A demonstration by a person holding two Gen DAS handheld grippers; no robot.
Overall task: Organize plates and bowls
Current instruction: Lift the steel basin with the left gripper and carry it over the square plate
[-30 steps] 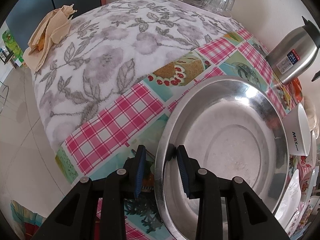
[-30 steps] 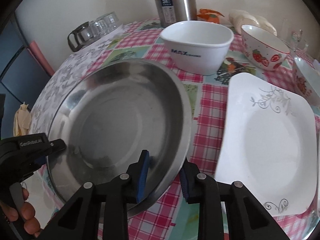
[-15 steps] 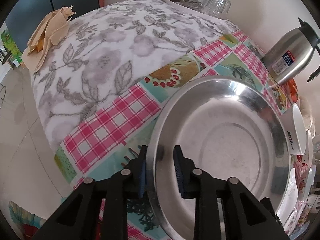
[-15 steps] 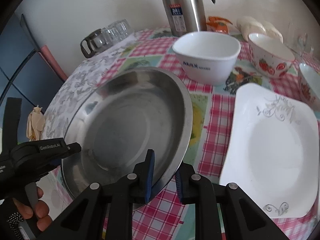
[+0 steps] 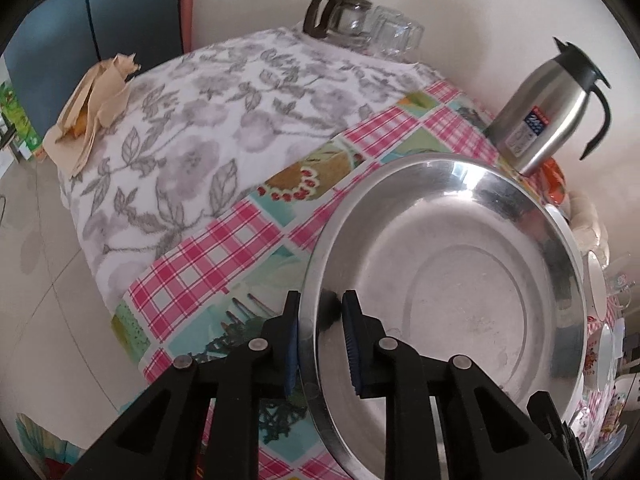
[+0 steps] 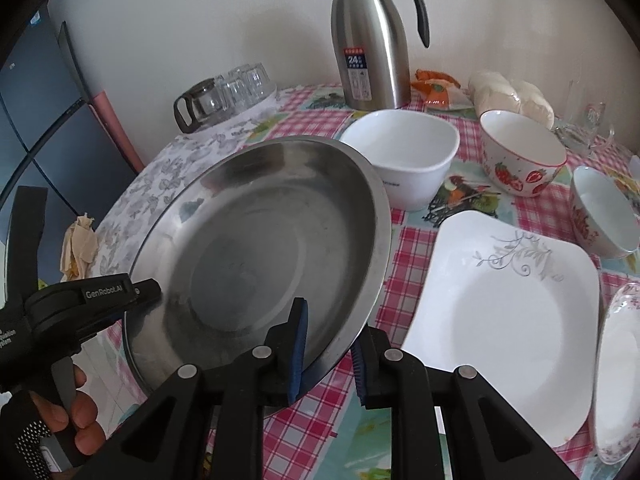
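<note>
You hold the steel pan (image 5: 460, 300) with both grippers. Your left gripper (image 5: 320, 340) straddles the pan's near-left rim, one blue pad outside the wall and one inside, fingers narrowed onto the rim. Your right gripper (image 6: 330, 354) does the same at the pan's near-right rim, one pad on the inner slope, the other under the outer edge, closed on it. In the right wrist view your left gripper (image 6: 148, 290) reaches in level from the pan's left side, with your gloved hand (image 6: 60, 420) wrapped on its handle below.

The pan (image 6: 260, 248) is tilted, its right edge raised over the checked tablecloth (image 6: 408, 248). Just right of the pan lies the square white plate (image 6: 504, 316), apart from it by a strip of cloth. Behind the pan's far rim stands the white bowl (image 6: 404, 156); whether they touch you cannot tell. The strawberry bowl (image 6: 520, 152) sits right of that bowl, and the flask (image 6: 368, 48) stands beyond it by the wall. Left of the pan the grey floral cloth (image 5: 200, 128) runs to the table edge, with crumpled paper (image 5: 92, 108) at its far-left corner and glasses (image 5: 360, 28) at its back.
</note>
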